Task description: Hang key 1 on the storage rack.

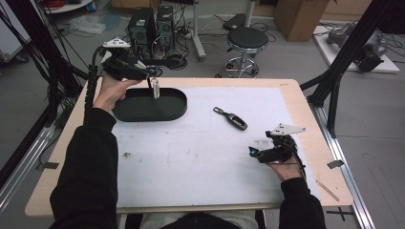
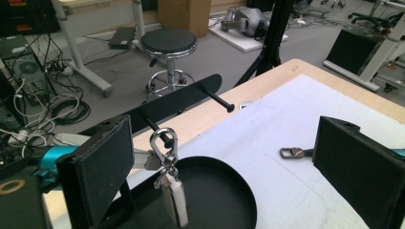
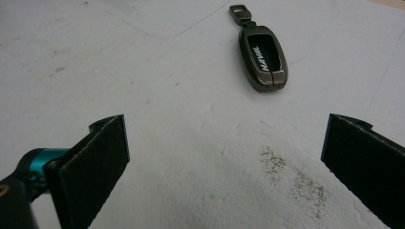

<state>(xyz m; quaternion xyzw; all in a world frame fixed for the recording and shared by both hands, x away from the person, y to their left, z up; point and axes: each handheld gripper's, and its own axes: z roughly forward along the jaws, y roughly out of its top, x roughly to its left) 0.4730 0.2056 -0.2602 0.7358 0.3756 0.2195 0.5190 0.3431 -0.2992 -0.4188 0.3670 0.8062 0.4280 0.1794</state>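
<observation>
I see the table [image 1: 305, 124] with its white mat [image 1: 200, 152] spread under both tongs. The black oval tray [image 1: 143, 107] sits on the mat right below my left tongs [image 1: 154, 72], at the far left of the table; in the left gripper view its rim [image 2: 248, 200] curves just under the jaws. My left tongs hang over the tray with the jaws spread wide apart. A small key fob [image 2: 174, 200] on a silver clip [image 2: 163, 143] hangs between those jaws, close by the left pad [image 2: 102, 171]; I cannot tell whether it touches that pad or what holds it up. In the high view it hangs above the tray's far side [image 1: 155, 89].

My right tongs [image 1: 251, 151] rest low near the right front of the mat, jaws wide open and gripping nothing. The dark car key [image 3: 262, 59] lies flat on the mat ahead of them, well apart, its ring end pointing away. A patch of grey specks [image 3: 291, 176] marks the mat between the right jaws.
</observation>
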